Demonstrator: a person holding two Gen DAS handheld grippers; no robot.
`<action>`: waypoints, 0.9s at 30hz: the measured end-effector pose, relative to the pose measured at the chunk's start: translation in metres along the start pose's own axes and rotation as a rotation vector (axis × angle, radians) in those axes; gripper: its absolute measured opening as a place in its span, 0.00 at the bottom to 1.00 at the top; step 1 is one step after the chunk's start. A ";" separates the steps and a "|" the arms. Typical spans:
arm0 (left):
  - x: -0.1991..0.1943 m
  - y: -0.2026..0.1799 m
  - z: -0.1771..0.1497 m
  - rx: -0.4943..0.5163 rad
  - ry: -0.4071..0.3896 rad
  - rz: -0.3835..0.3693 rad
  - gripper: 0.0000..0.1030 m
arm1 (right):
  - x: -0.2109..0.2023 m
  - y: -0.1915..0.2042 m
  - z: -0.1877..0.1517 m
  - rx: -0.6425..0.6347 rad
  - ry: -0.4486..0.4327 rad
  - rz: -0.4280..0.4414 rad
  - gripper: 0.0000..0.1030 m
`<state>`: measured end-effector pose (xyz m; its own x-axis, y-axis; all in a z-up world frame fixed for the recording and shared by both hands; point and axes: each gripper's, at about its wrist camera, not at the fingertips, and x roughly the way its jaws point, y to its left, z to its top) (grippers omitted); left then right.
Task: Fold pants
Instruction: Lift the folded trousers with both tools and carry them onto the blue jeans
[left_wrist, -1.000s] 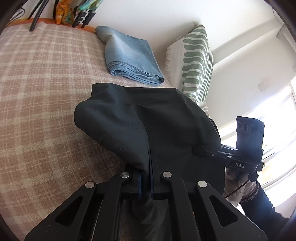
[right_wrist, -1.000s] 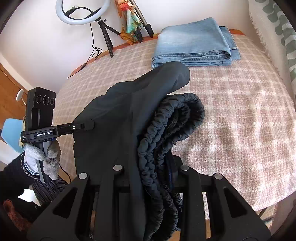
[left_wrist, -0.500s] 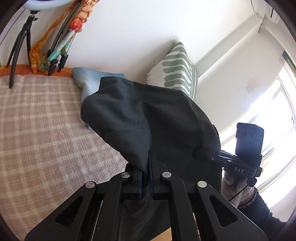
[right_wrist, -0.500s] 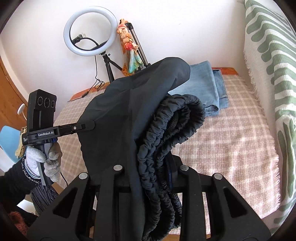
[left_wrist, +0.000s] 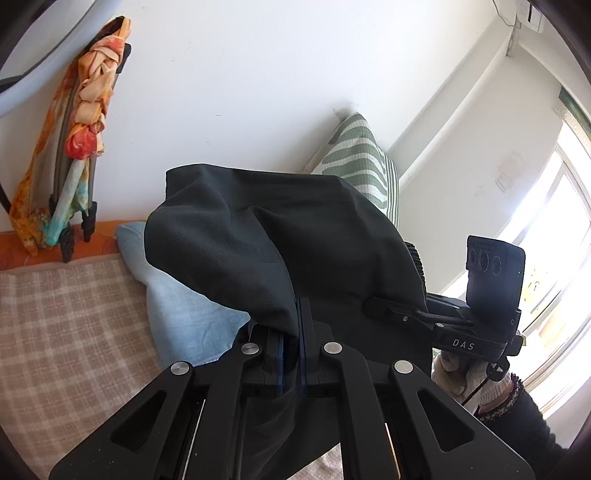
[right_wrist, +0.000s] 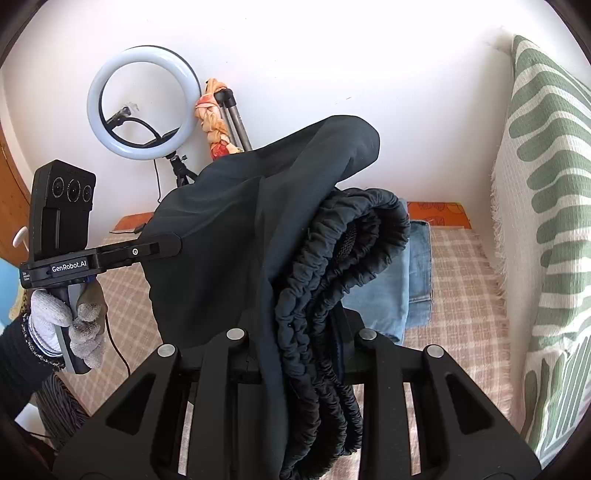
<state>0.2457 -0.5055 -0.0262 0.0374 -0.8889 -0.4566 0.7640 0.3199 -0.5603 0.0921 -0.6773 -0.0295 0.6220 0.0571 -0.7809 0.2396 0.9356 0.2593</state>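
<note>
Bright daylight floods in from the overexposed window (left_wrist: 557, 258); the white wall (right_wrist: 295, 55) glows evenly. Sharp focus throughout, fisheye bending and darkening the edges.

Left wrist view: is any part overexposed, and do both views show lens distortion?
Left wrist view: the window at the right edge is blown out to white, while the black pants stay dark but readable. Right wrist view: even lighting, no glare. Both views: fisheye bending, dark corners.

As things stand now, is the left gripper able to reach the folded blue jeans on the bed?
Probably not yet. The left gripper is shut on the black pants, which hang between it and the folded blue jeans. The right gripper also holds the pants, so the jaws are occupied.
</note>
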 end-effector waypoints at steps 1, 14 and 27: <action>0.006 0.003 0.007 0.002 -0.004 0.005 0.04 | 0.007 -0.006 0.008 0.005 -0.001 0.002 0.25; 0.081 0.069 0.047 -0.019 0.030 0.091 0.04 | 0.111 -0.071 0.054 0.042 0.036 0.101 0.25; 0.107 0.118 0.041 -0.038 0.090 0.320 0.04 | 0.165 -0.137 0.023 0.180 0.153 -0.013 0.41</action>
<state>0.3667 -0.5763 -0.1131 0.2128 -0.7093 -0.6720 0.6978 0.5918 -0.4036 0.1787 -0.8040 -0.1806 0.5009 0.1110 -0.8584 0.3841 0.8603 0.3353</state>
